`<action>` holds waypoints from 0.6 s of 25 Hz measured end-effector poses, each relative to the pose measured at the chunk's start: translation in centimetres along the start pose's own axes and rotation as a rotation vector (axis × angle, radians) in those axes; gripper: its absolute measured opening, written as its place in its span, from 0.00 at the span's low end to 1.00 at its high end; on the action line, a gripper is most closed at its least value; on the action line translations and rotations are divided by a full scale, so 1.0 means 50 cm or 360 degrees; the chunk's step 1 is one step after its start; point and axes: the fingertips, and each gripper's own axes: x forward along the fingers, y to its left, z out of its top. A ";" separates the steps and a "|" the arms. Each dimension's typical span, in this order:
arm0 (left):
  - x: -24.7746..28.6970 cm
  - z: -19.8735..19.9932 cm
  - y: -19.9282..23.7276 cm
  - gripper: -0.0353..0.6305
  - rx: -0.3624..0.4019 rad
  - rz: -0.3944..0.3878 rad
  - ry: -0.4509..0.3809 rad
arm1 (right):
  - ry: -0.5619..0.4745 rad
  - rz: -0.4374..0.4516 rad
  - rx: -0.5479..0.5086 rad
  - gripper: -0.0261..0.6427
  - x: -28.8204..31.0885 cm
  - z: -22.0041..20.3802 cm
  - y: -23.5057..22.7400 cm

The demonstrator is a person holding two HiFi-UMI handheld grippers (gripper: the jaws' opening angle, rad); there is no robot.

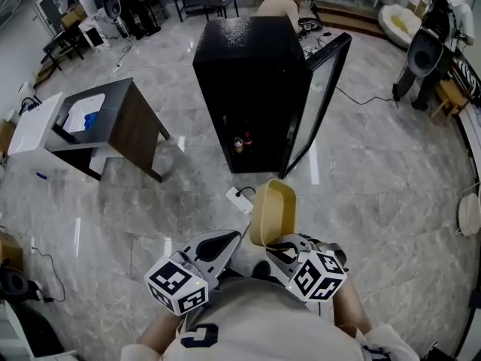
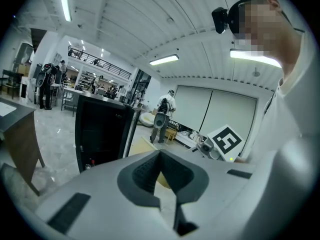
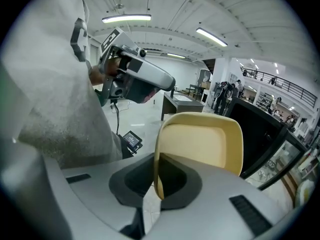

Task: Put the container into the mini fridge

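Observation:
The black mini fridge (image 1: 252, 89) stands on the marble floor ahead, its glass door (image 1: 319, 96) swung open to the right. Two small bottles (image 1: 242, 142) sit on its bottom shelf. My right gripper (image 1: 279, 244) is shut on the rim of a tan, shallow container (image 1: 272, 210), held upright on edge. In the right gripper view the container (image 3: 202, 145) rises from between the jaws (image 3: 159, 176), with the fridge (image 3: 255, 129) beyond it. My left gripper (image 1: 219, 245) hangs beside it, its jaws (image 2: 161, 181) closed together with nothing between them.
A dark side table (image 1: 113, 126) with a white board stands to the left. A white power strip (image 1: 240, 199) and cable lie on the floor before the fridge. People work at the back (image 1: 289, 6) and at the far right (image 1: 436, 36).

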 end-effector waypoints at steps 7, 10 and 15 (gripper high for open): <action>0.010 0.018 0.068 0.14 0.0024 0.0018 -0.0013 | 0.0057 -0.0055 0.0044 0.09 0.015 -0.013 -0.040; 0.011 0.028 0.110 0.14 0.0012 0.0006 -0.0037 | 0.0086 -0.0069 0.0063 0.09 0.031 -0.005 -0.053; 0.006 0.058 0.198 0.14 -0.0025 -0.0018 -0.0088 | 0.0163 -0.0098 0.0107 0.09 0.075 0.021 -0.098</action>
